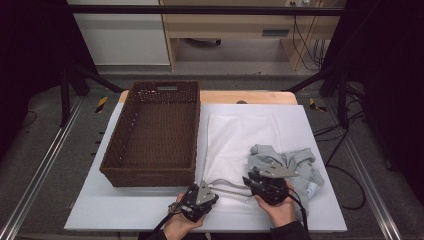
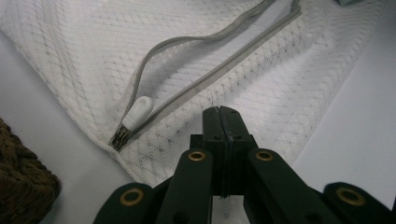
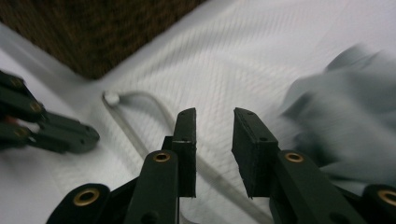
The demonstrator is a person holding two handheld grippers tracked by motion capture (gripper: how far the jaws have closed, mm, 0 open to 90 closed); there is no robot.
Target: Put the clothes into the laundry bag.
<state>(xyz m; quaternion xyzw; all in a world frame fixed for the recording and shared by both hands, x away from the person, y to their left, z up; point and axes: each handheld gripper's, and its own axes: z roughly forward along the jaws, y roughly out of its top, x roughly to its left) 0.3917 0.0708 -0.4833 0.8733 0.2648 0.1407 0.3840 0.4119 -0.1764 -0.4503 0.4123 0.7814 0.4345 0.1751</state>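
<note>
White mesh zip-up laundry bag (image 1: 240, 145) lies flat on the surface beside the brown wicker basket (image 1: 155, 132). Left gripper (image 2: 222, 112) has its jaws clamped on the bag's edge; right gripper (image 3: 214, 123), jaws apart, should grab the crumpled grey garment (image 1: 292, 162) firmly.

A white diamond-mesh laundry bag (image 1: 240, 137) with grey zip (image 2: 205, 65), grey garment (image 1: 290, 162), dark-brown woven basket (image 1: 150, 172).

Grey floor (image 1: 45, 165), wooden desk (image 1: 225, 25) (cables beside), white cabinet (image 1: 125, 40).
</note>
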